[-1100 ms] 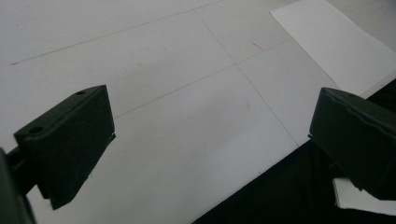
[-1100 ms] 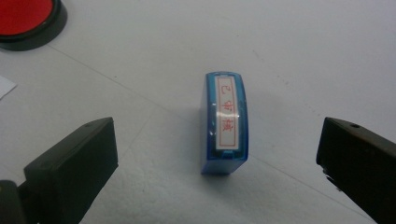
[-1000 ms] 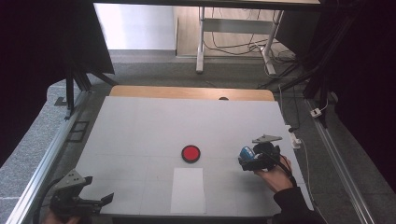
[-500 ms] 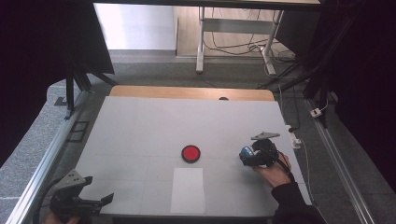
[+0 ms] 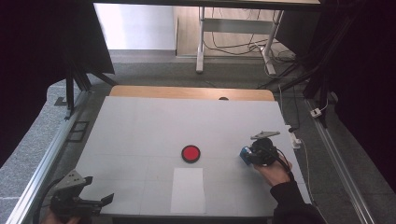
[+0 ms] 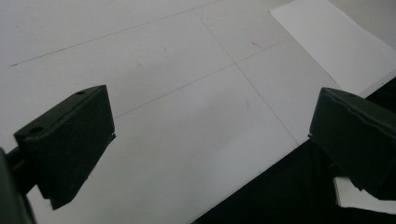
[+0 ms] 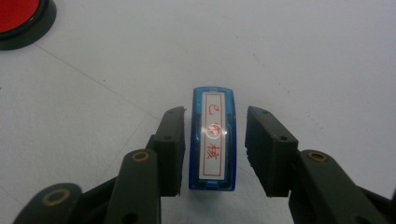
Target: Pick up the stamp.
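Blue stamp [image 7: 213, 144], white top label, red characters, partly legible, one reading 核

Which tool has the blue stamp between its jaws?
The right tool: the blue stamp stands between its jaws, which have just been closing. The left tool hangs open at the table's near-left corner.

A lab: bare test table [image 5: 140, 126] inside black curtains [image 5: 37, 56], floor cables [image 5: 224, 44].

Fixed overhead, facing forward-down on table [image 5: 140, 121]; two close gripper-mounted views skimming it, sharing white sheet [image 5: 188, 189], red button [image 5: 190, 152].
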Demonstrator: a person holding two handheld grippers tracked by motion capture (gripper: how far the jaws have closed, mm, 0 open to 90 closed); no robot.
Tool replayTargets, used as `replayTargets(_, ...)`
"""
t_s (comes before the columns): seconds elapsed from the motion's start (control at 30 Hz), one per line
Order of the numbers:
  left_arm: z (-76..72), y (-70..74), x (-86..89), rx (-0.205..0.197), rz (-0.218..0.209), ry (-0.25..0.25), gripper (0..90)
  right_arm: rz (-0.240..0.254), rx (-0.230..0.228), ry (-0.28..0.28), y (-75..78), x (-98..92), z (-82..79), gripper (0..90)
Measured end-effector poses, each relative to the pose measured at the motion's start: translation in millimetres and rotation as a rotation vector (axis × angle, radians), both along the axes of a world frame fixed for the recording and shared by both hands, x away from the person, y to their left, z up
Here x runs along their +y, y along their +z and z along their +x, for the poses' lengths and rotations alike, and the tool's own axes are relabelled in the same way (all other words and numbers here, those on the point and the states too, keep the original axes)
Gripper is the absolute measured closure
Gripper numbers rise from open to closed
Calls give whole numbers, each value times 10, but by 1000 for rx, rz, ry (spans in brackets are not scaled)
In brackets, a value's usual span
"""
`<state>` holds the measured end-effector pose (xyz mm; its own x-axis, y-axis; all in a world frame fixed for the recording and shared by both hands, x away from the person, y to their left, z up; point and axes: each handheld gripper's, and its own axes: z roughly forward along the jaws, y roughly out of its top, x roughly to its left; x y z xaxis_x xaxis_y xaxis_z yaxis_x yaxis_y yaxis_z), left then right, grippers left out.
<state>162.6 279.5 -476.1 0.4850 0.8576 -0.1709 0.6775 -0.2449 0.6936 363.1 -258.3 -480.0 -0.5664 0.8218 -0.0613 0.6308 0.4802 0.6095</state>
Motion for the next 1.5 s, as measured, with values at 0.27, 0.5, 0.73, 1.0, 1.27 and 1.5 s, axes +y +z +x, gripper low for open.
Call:
replayTargets(0.27, -1, 0, -1, 0, 2, -1, 0, 14, 32, 2, -5, -2, 28, 710)
replayTargets(0.5, -3, 0, -3, -2, 3, -1, 0, 34, 43, 26, 23, -19, 26, 713)
replayTargets(0.73, -5, 0, -3, -3, 3, -5, 3, 18, 22, 58, 54, -5, -3, 714)
replayTargets(1.0, 0, -2, 9, 2, -10, -8, 0, 47, -16, 56, 160, -12, -63, 714)
replayTargets(1.27, -2, -2, 13, 2, -13, -11, 0, 32, -45, 89, 220, 9, -132, 714)
replayTargets(1.5, -3, -1, 11, 1, -15, -13, 0, 58, -75, 125, 305, 9, -208, 714)
